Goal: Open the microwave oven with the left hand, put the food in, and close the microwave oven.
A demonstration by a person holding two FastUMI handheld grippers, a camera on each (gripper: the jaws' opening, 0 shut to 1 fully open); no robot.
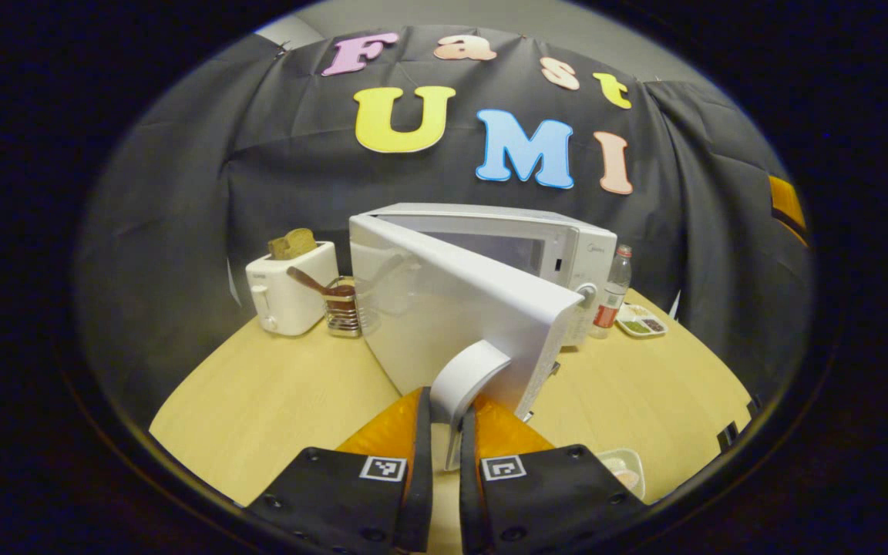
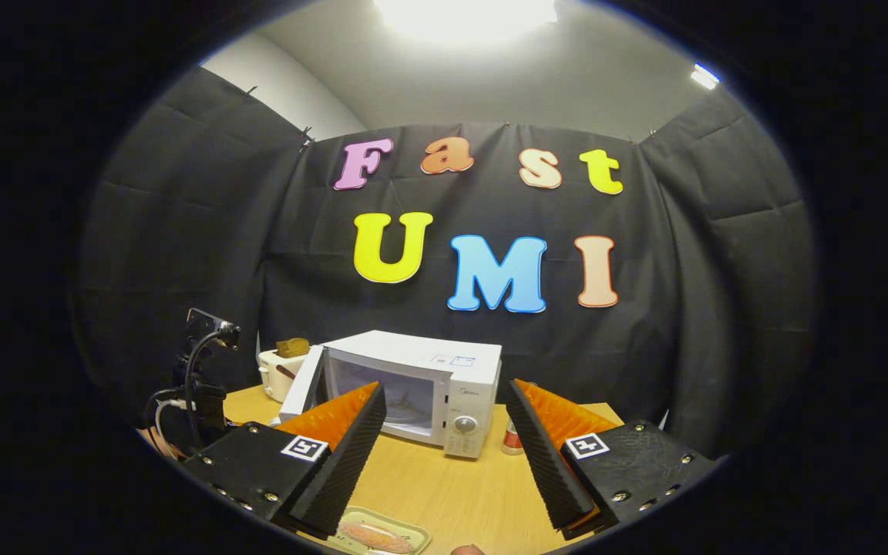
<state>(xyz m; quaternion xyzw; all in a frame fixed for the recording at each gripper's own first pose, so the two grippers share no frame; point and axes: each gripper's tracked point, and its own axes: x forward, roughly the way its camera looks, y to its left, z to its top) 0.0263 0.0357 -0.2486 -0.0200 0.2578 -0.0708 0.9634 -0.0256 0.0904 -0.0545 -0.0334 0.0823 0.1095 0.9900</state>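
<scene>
the left gripper (image 1: 445,420) was seen in the left gripper view with its two fingers drawn close together and pinching the curved white handle (image 1: 465,376) of the microwave door (image 1: 444,308). the handle was held between the fingers, its smooth arched band rising from the gap and joining the door's outer edge. the door, a flat glossy white panel, was swung partly open toward the camera, and the boxy white microwave oven (image 1: 560,247) stood behind it on the pale wooden table (image 1: 274,393). a round knob (image 1: 587,292) was visible on the oven's front panel.

in the right gripper view, the right gripper (image 2: 448,432) was held above the table with its ribbed, wedge-shaped fingers spread wide apart and nothing between them. the microwave oven (image 2: 428,385) was seen well beyond the fingers, its door (image 2: 301,384) ajar at the left. the food (image 2: 375,536), an oblong pale-orange piece, lay on a shallow rectangular tray (image 2: 351,518) just below and between the fingers, at the near edge of the table, untouched by either finger.

to the left of the oven in the left gripper view a white toaster (image 1: 290,289) with a brown slice of bread (image 1: 293,243) standing in it was seen, and beside it a wire holder (image 1: 342,308). to the right, a clear plastic bottle (image 1: 613,297) stood upright near a small divided dish (image 1: 642,321).
</scene>
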